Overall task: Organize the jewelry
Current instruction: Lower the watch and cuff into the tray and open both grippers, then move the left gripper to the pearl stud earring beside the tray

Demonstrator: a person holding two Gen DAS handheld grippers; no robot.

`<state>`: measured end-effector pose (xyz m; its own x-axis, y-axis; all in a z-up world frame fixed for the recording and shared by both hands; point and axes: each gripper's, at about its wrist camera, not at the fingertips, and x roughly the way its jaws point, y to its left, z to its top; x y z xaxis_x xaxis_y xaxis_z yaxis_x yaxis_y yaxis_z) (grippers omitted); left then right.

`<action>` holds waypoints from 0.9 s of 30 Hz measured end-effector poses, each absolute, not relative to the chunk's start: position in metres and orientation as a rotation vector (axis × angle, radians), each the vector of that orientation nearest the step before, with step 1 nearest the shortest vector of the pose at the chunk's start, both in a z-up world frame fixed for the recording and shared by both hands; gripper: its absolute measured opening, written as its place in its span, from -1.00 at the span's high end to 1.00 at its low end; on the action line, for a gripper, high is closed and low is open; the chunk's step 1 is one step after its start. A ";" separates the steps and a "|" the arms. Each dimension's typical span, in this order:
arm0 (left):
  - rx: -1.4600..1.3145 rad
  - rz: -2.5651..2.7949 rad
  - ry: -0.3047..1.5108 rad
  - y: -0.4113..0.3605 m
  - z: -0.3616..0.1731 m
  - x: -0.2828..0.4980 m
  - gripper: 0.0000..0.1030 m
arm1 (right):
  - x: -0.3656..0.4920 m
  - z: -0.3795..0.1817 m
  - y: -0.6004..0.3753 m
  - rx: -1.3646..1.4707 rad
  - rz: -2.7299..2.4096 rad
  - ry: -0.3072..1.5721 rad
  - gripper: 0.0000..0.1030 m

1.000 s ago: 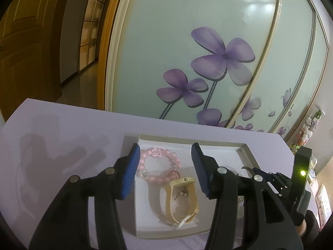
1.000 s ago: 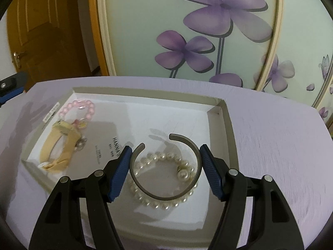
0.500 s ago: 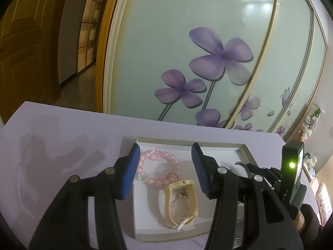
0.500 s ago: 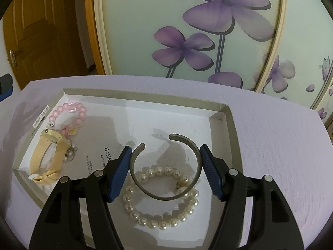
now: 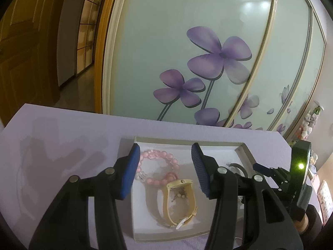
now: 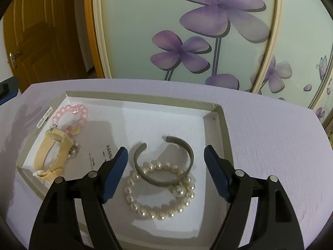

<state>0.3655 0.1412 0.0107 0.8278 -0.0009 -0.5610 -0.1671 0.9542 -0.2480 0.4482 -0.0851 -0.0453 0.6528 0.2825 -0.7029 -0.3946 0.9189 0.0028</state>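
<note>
Pearl bracelet (image 6: 160,189): right view only

Shallow white box (image 6: 216,123) on lavender tabletop (image 6: 270,145); low walls ring it, open from above. Left end crowded: pink bead bracelet (image 6: 70,114) touching cream watch (image 6: 54,152). Right end: grey cuff bangle (image 6: 164,162) overlapping pearl bracelet (image 6: 160,191). Bare box floor between the two clusters. Floral sliding door (image 6: 187,31) stands beyond the tabletop's far edge.
</note>
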 end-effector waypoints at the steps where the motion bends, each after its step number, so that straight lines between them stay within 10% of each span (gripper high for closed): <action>1: -0.294 0.090 0.591 0.141 0.011 0.366 0.00 | 0.445 -0.044 -0.087 -0.153 0.388 0.767 -0.49; 27: -0.240 0.033 0.592 0.105 0.017 0.307 -0.04 | 0.344 -0.024 -0.131 -0.138 0.432 0.685 -0.49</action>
